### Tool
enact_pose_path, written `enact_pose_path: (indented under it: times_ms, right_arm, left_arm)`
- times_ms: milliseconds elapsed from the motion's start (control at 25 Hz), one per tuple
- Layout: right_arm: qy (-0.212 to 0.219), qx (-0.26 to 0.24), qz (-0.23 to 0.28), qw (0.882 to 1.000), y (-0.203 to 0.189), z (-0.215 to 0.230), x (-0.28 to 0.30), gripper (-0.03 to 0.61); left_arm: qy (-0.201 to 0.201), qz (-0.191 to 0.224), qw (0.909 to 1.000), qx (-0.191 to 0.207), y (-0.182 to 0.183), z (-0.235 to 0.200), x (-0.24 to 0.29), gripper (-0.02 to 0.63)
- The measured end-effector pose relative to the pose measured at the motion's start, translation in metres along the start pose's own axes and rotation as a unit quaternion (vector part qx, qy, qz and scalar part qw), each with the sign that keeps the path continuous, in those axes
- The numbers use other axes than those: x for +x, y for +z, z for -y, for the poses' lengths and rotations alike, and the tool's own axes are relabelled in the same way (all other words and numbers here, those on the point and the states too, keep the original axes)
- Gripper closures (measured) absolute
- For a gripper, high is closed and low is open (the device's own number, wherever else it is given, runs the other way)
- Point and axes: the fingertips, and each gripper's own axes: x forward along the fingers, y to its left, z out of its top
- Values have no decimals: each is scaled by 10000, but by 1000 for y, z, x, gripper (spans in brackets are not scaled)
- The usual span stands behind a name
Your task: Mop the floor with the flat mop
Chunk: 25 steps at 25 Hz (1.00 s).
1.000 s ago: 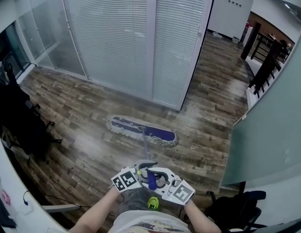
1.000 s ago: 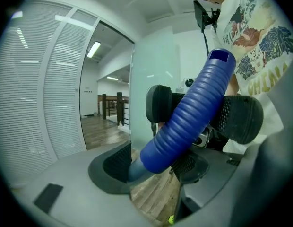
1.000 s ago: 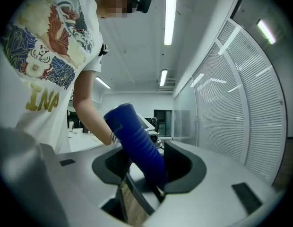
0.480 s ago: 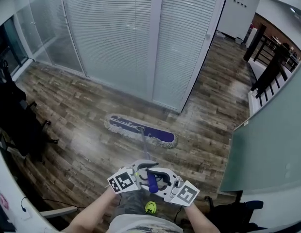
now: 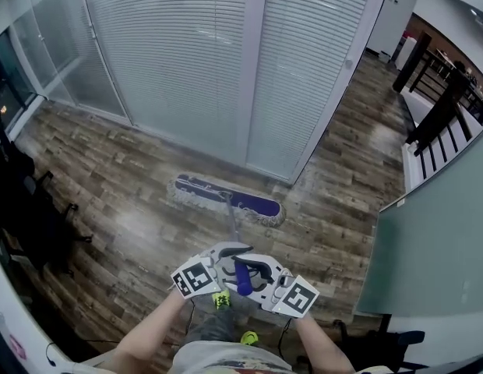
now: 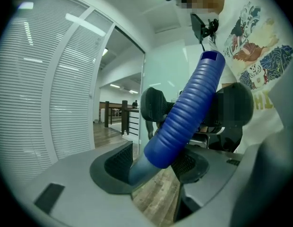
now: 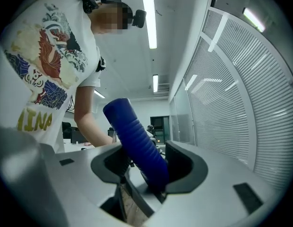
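The flat mop head [image 5: 226, 199], blue with a pale fringe, lies flat on the wood floor [image 5: 132, 232] just short of the blinds. Its thin pole rises toward me and ends in a ribbed blue grip [image 5: 243, 277]. My left gripper [image 5: 223, 265] and right gripper [image 5: 257, 276] face each other at waist height, both shut on that grip. In the left gripper view the grip [image 6: 184, 112] crosses between the pads of the left gripper [image 6: 153, 162]. The right gripper [image 7: 146, 167] holds the grip [image 7: 137, 141] too; its jaws have just been opening slightly, with the grip still between them.
A glass wall with white blinds [image 5: 226, 68] stands close behind the mop head. Dark office chairs [image 5: 27, 209] crowd the left side. A frosted glass panel [image 5: 436, 224] closes the right, with a black railing [image 5: 436, 123] beyond. My foot in a yellow-green shoe [image 5: 220, 300] is below the grippers.
Both grippers have pushed the mop forward, so the mop head has slid closer to the blinds. I have stepped forward and one foot has come under the grippers.
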Motion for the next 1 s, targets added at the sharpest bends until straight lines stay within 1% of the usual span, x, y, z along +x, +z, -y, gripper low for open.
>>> enact_pose_path:
  times_ms: [240,440,520,600,680,760,880,1000]
  right_arm:
    - [18,-81,-230,9997,-24,75,44,363]
    - [-193,234,-801,9963,-67,126,73,353]
    - [-288,231,-821,9959,-73,143,84,350]
    - [-365,182,-757,9963,-70,157,93,351]
    - [-383,139,-702,9967,-64,165,101,351]
    - [-371,138,-714,9967,-63,165,105,351]
    - [-340,207,-815,9959,-73,146,108,351]
    - [-150,226,-954,9951,-83,117,112,350]
  left_arm:
    - [-40,-52,10000,33,-11,-88,-6,393]
    - [-74,-202,9998,-6,-38,-149,-10,386]
    - [-102,-192,9998,1,-43,-169,-11,380]
    - [-112,-119,9999,21,-40,-185,-15,380]
    - [-92,-79,9999,16,-34,-195,-19,380]
    - [-79,-105,9999,-44,-33,-197,-23,380]
    - [-36,-240,9995,-186,-44,-183,-32,378]
    - [83,-331,9990,-299,-57,-161,-44,371]
